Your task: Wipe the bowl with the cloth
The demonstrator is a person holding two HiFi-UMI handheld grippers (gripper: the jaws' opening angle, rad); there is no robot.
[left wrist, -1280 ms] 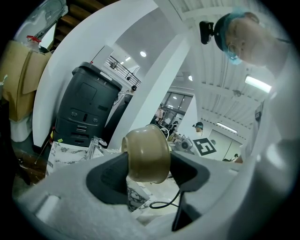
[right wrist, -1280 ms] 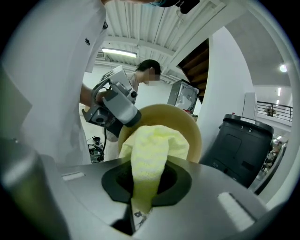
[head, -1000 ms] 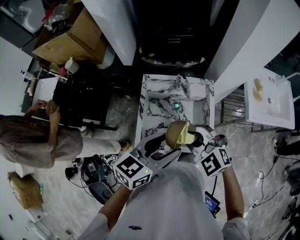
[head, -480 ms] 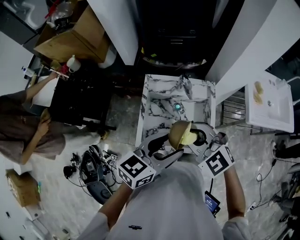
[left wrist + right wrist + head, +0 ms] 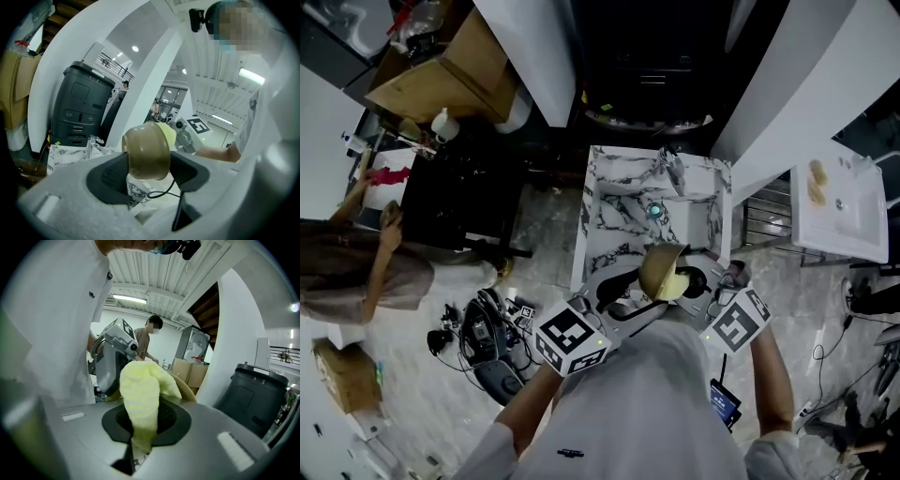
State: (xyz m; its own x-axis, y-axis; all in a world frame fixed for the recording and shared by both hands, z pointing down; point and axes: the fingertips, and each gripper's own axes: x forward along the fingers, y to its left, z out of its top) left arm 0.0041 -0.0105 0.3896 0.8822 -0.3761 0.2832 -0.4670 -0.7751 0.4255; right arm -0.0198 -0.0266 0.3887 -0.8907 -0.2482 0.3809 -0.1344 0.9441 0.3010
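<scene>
1. Left tool is clamped on the tan bowl, which is tipped on its side and held up over the near edge of the marble counter.
2. Right tool grips the yellow cloth; the cloth is pushed into the bowl's opening, over that same counter edge.
3. A second person stands well left of the counter.

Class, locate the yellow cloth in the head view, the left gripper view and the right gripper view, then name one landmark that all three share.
Head view: the cloth lies just below centre, against the right of the bowl.
Left gripper view: a pale sliver of cloth shows at the bowl's upper right rim.
Right gripper view: the cloth is at centre, pinched between the jaws.
Shared landmark: the tan bowl.
</scene>
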